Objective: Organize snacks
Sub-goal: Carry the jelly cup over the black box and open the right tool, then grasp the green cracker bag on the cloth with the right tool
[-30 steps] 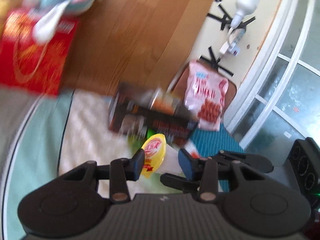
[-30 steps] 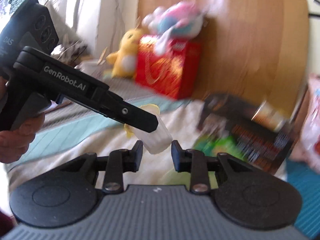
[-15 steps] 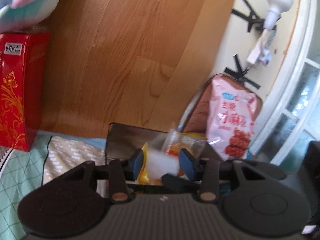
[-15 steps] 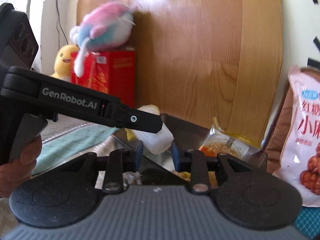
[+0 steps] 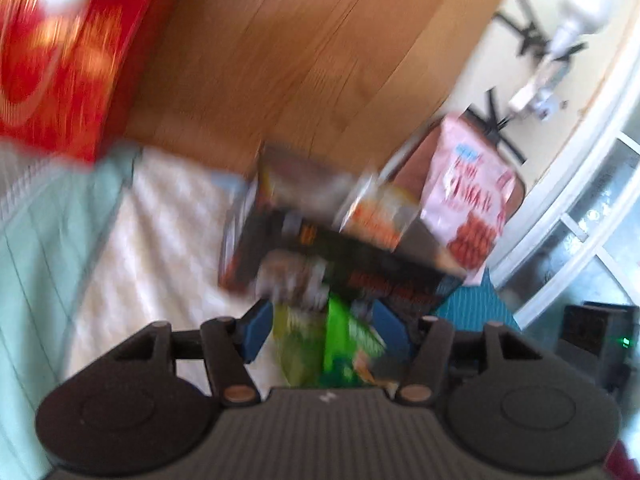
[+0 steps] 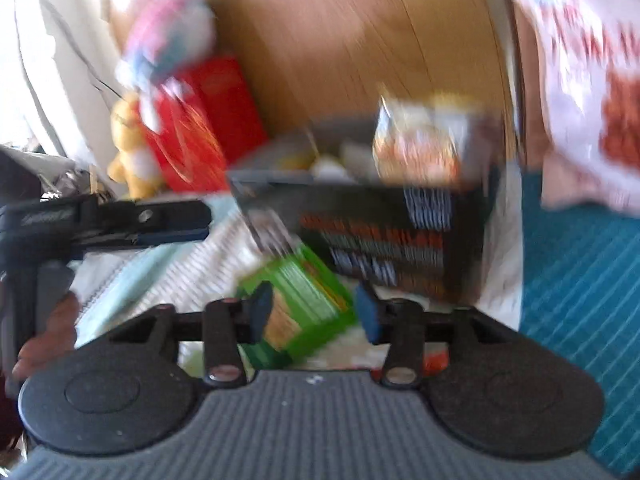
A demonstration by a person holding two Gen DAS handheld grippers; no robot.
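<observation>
Counted on the bed: one dark box (image 6: 392, 232), one green packet (image 6: 304, 300), one pink snack bag (image 5: 468, 208), one red carton (image 6: 200, 120), two plush toys (image 6: 168, 44), two tongs (image 6: 316, 312).

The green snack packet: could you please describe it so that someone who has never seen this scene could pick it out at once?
Start at the wooden headboard and come down to the dark box of snacks on the bedcover. The green snack packet lies on the cover just in front of that box, nearest the camera. It is the only bright green item; its neighbours are dark, orange or pink.
</observation>
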